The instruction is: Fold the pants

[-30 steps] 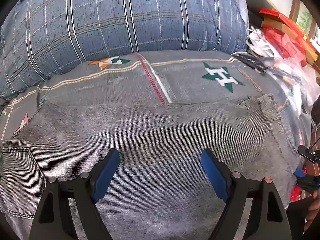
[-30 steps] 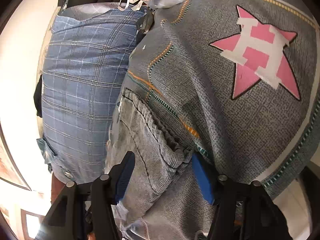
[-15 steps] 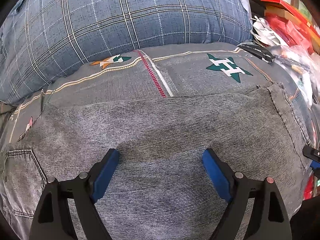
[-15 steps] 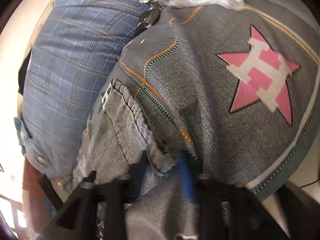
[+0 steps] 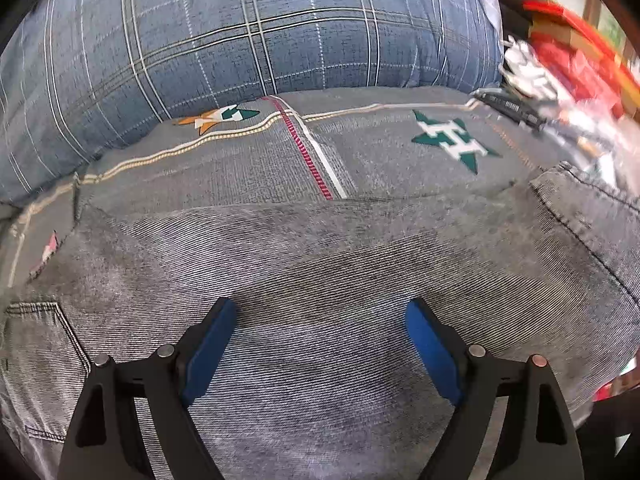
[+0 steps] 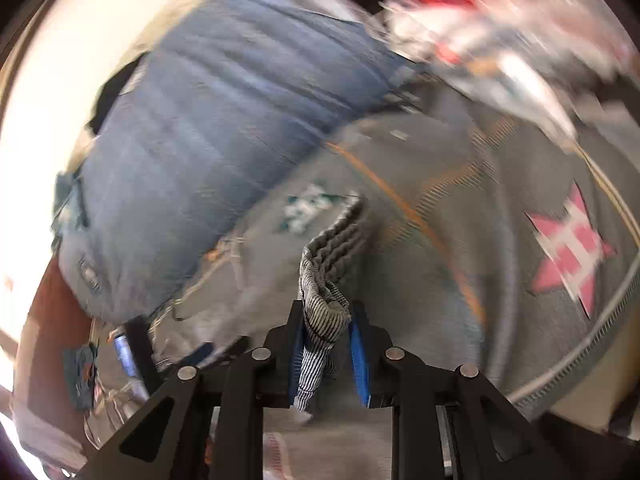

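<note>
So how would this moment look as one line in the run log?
task: fold pants | right gripper: closing, jeans hem between fingers | left gripper: open over jeans

2 close downward views, shared bedspread (image 5: 248,160)

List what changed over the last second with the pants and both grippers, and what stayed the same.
The right gripper closed on the bunched edge of the pants and lifted it off the bedspread; its jaws are still closing. The left gripper stayed wide open over the flat denim, holding nothing. The plaid pillow stayed put.
</note>
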